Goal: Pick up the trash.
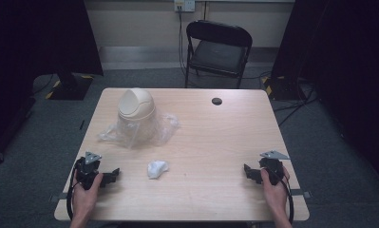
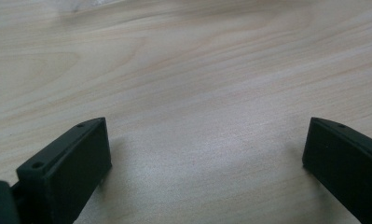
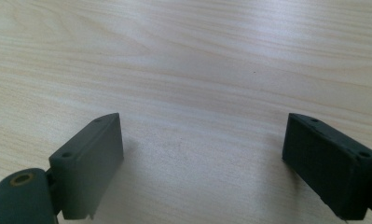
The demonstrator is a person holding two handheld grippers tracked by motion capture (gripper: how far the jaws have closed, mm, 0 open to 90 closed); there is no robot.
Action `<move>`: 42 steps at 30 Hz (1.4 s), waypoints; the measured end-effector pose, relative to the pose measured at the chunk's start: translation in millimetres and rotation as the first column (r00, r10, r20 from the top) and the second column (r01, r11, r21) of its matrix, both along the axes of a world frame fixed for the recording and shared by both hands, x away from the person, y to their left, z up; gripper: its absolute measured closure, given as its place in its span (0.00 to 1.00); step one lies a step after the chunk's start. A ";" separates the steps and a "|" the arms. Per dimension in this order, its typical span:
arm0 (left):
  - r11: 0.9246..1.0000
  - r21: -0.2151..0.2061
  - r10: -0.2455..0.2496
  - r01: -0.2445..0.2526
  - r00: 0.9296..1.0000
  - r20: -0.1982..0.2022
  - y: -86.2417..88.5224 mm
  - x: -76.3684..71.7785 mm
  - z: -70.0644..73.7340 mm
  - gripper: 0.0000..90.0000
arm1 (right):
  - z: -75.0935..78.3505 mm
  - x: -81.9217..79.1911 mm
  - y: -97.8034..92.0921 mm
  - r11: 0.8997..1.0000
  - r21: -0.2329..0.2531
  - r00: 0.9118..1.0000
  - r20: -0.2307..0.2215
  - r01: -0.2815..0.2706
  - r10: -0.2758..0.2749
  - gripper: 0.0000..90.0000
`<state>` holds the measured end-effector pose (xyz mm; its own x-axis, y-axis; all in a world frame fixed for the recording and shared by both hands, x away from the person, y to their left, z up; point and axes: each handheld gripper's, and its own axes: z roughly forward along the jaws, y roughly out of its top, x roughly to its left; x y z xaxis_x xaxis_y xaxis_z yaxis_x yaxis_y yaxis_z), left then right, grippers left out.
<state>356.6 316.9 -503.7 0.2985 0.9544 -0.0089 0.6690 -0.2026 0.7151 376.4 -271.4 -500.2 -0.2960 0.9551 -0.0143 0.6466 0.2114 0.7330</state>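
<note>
**Two grippers at rest on a wooden table, jaws spread wide**

Two hand-held tools low in the high view, well apart. Left gripper [image 1: 112,176] at lower left of the frame, gripped by the left hand [image 1: 86,191], grey three-cornered plate on top, jaws pointing toward the frame's centre. Right gripper [image 1: 248,173] at lower right, gripped by the right hand [image 1: 274,186], jaws pointing inward likewise. Cables looping down past both forearms.

Seen along the left gripper [image 2: 207,154]: jaws set far apart at the lower corners, nothing between them, bare table [image 2: 197,70] beyond. Seen along the right gripper [image 3: 202,149]: same wide spread, nothing held, pale wood grain of the table [image 3: 197,56] across the rest.

Upper left of the table [image 1: 215,142] in the high view: small cream bin with a domed swing lid [image 1: 136,113], standing upright on or within a crumpled clear plastic bag [image 1: 165,128]; which of the two cannot be told. Crumpled white wad [image 1: 157,168] in the lower middle, nearer the left gripper than the right, touching neither. Dark round hole [image 1: 217,101] near the table's far edge. Black folding chair [image 1: 219,46] beyond the table, top centre of the frame, on grey carpet.
</note>
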 end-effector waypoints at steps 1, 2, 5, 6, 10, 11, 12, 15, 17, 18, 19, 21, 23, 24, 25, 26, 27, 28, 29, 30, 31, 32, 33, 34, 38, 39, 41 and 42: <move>1.000 0.000 0.000 0.000 1.000 0.000 0.0 0.0 0.0 0.00 | 0.0 0.0 0.0 1.000 0.000 1.000 0.000 0.000 0.000 0.13; 1.000 -0.003 -0.001 0.001 1.000 0.001 0.3 0.2 0.0 0.00 | 0.0 0.0 0.0 1.000 0.000 1.000 0.000 0.000 0.000 0.13; 1.000 -0.003 -0.002 0.002 1.000 0.000 0.4 0.1 0.0 0.00 | 0.0 0.0 0.0 1.000 0.001 1.000 0.000 0.000 0.000 0.13; 1.000 -0.002 -0.002 0.002 1.000 0.001 0.2 0.0 0.0 0.00 | 0.0 0.0 0.0 1.000 0.000 1.000 0.000 0.000 0.000 0.13; 1.000 0.002 -0.006 0.006 1.000 0.008 2.3 -1.7 0.7 0.03 | 0.0 0.0 0.0 1.000 0.000 1.000 0.000 0.000 0.000 0.13; 1.000 0.002 -0.006 0.006 1.000 0.008 2.3 -1.7 0.7 0.04 | 0.0 0.0 0.0 1.000 0.000 1.000 0.000 0.000 0.000 0.13; 1.000 -0.003 -0.005 0.005 1.000 0.012 3.1 -2.5 0.6 0.04 | 0.0 0.0 0.0 1.000 0.000 1.000 0.000 0.000 0.000 0.13; 1.000 -0.005 0.013 -0.013 1.000 0.026 7.4 -5.5 2.7 0.16 | 0.0 0.0 0.0 1.000 0.000 1.000 0.000 0.000 0.000 0.13; 1.000 -0.008 0.009 -0.009 1.000 0.023 8.6 -6.0 3.1 0.18 | 0.0 0.0 0.0 1.000 0.000 1.000 0.000 0.000 0.000 0.13; 1.000 -0.016 0.003 -0.003 1.000 0.017 9.0 -6.2 3.5 0.18 | 0.0 0.0 0.0 1.000 0.000 1.000 0.000 0.000 0.000 0.13; 1.000 -0.012 -0.003 0.003 1.000 0.015 9.4 -6.4 4.5 0.18 | 0.0 0.0 0.0 1.000 0.000 1.000 0.000 0.000 0.000 0.13; 1.000 -0.020 -0.006 0.006 1.000 0.026 8.5 -6.3 5.9 0.18 | 0.0 0.0 0.0 1.000 0.000 1.000 0.000 0.000 0.000 0.13; 0.999 -0.036 -0.017 0.018 0.999 0.037 7.2 -7.2 8.4 0.19 | 0.1 0.0 0.0 1.000 0.000 1.000 -0.001 0.001 -0.001 0.13; 0.998 -0.048 -0.041 0.044 0.998 0.056 7.3 -8.4 9.7 0.19 | 0.1 0.0 0.0 1.000 0.000 1.000 -0.001 0.001 -0.001 0.13; 0.996 -0.063 -0.061 0.066 0.995 0.073 7.0 -9.5 11.0 0.19 | 0.0 0.0 0.0 1.000 0.000 1.000 0.000 0.000 0.000 0.13; 0.994 -0.068 -0.084 0.090 0.993 0.080 5.2 -9.3 14.2 0.19 | 0.0 0.0 0.0 1.000 0.000 1.000 0.000 0.000 0.000 0.13; 0.992 -0.075 -0.090 0.097 0.992 0.089 4.3 -8.6 15.9 0.19 | 0.0 0.1 0.1 1.000 0.000 1.000 0.000 0.000 0.000 0.13; 0.992 -0.075 -0.090 0.097 0.992 0.089 4.3 -8.6 15.9 0.20 | 0.0 0.1 0.1 1.000 0.000 1.000 0.000 0.000 0.000 0.13; 0.992 -0.065 -0.101 0.107 0.990 0.101 2.5 -7.6 21.2 0.20 | 0.0 0.0 0.0 1.000 0.000 1.000 0.000 0.000 0.000 0.13; 0.992 -0.065 -0.101 0.107 0.990 0.101 2.5 -7.6 21.2 0.20 | 0.0 0.0 0.0 1.000 0.000 1.000 0.000 0.000 0.000 0.13; 0.993 -0.054 -0.103 0.110 0.989 0.109 1.0 -7.1 25.1 0.21 | 0.0 0.0 0.0 1.000 0.000 1.000 0.000 0.000 0.000 0.13; 0.993 -0.053 -0.101 0.108 0.987 0.121 -0.3 -7.1 27.1 0.21 | 0.0 0.0 0.0 1.000 0.000 1.000 0.000 0.000 0.000 0.13; 0.992 -0.051 -0.105 0.112 0.986 0.130 -2.3 -6.6 29.9 0.21 | 0.0 0.0 0.0 1.000 0.000 1.000 0.000 0.000 0.000 0.13; 0.992 -0.045 -0.111 0.118 0.985 0.132 -4.0 -5.7 32.5 0.22 | 0.0 0.1 0.0 1.000 0.000 1.000 0.000 0.000 0.000 0.13; 0.988 -0.076 -0.124 0.134 0.985 0.120 -8.8 0.3 40.2 0.23 | 0.0 0.0 0.0 1.000 0.000 1.000 0.000 0.000 0.000 0.13; 0.986 -0.099 -0.124 0.137 0.985 0.122 -9.0 1.9 41.4 0.23 | 0.0 0.0 0.0 1.000 0.000 1.000 0.000 0.001 -0.001 0.13; 0.983 -0.118 -0.125 0.139 0.985 0.116 -9.8 5.8 43.5 0.22 | 0.1 0.0 0.1 1.000 0.001 1.000 -0.001 0.002 -0.002 0.13; 0.984 -0.111 -0.124 0.137 0.986 0.114 -10.6 6.9 44.6 0.22 | 0.1 0.0 0.0 1.000 0.000 1.000 -0.001 0.001 -0.001 0.13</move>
